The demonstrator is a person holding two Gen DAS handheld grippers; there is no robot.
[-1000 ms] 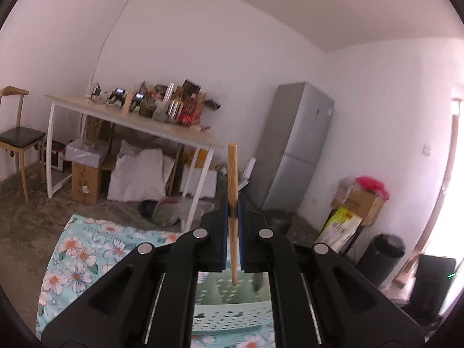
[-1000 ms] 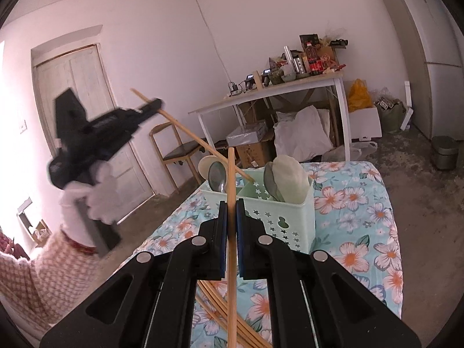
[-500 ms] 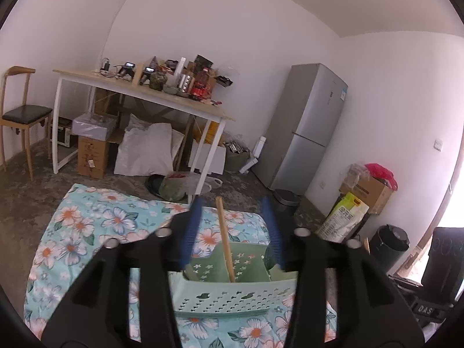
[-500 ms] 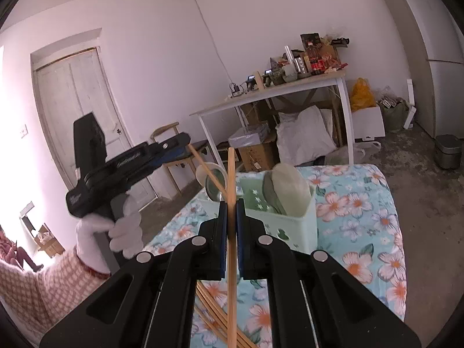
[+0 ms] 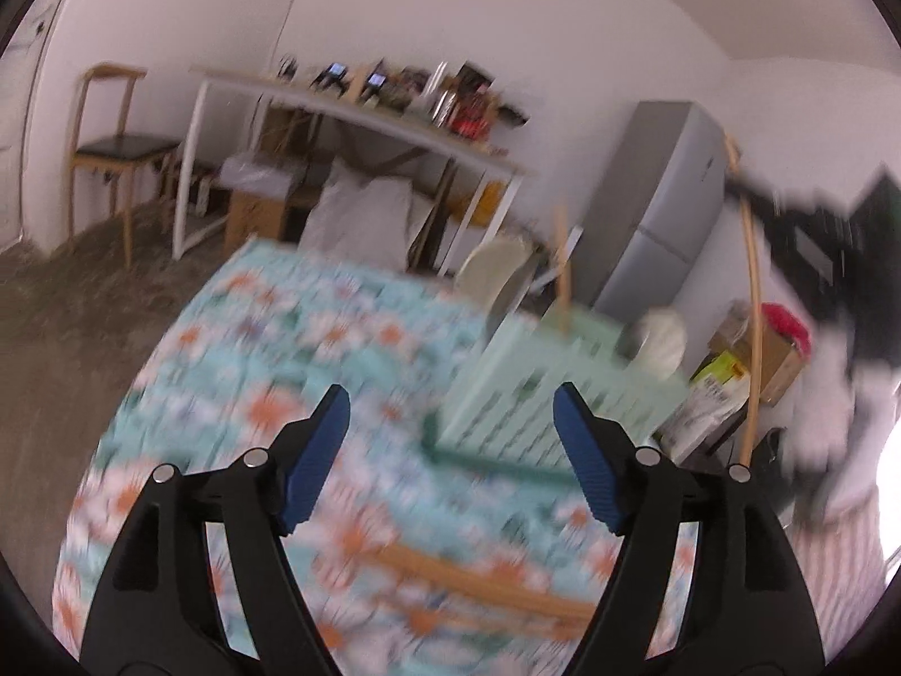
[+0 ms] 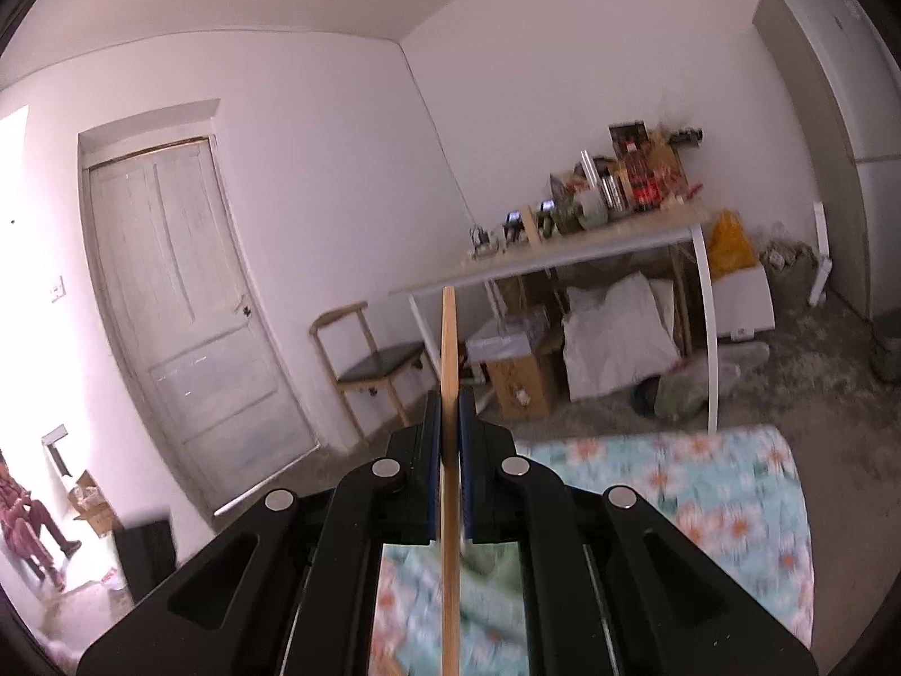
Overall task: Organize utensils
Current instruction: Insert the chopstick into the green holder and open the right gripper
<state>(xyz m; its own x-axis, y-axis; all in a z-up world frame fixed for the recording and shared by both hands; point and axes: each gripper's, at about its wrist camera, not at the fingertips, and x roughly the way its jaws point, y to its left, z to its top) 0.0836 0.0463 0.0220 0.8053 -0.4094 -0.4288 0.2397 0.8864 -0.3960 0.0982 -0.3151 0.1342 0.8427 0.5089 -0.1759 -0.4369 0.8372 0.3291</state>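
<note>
- Two tools in play: left tool has nothing between its blue pads, jaws opening; right tool is pressed together on a chopstick, stick running straight through the pads, tip up.
- Target is the green basket on the table's floral cloth. It already holds one upright chopstick and pale spoons; which compartment each sits in is too blurred to call.
- More loose chopsticks lie flat on the cloth, just below the left tool. Likely its next pick.
- Step in hand, my read: right tool carries its stick to the basket and drops it in beside the standing one.
- To do it well: bring the stick in over the basket rim near vertical, lower end first, then release only once that end is inside.
- Left pick: straddle one stick only, pads across its length, close near the middle so it doesn't swing.
- Room: right tool shows in the left view at upper right, held by a white gloved hand, close to the basket's far side. Both tools converge there, so stagger them.
- Cloth edge drops off to the floor on the left; keep sticks inboard.
- Right view of the basket is blurred and mostly hidden under the tool.
</note>
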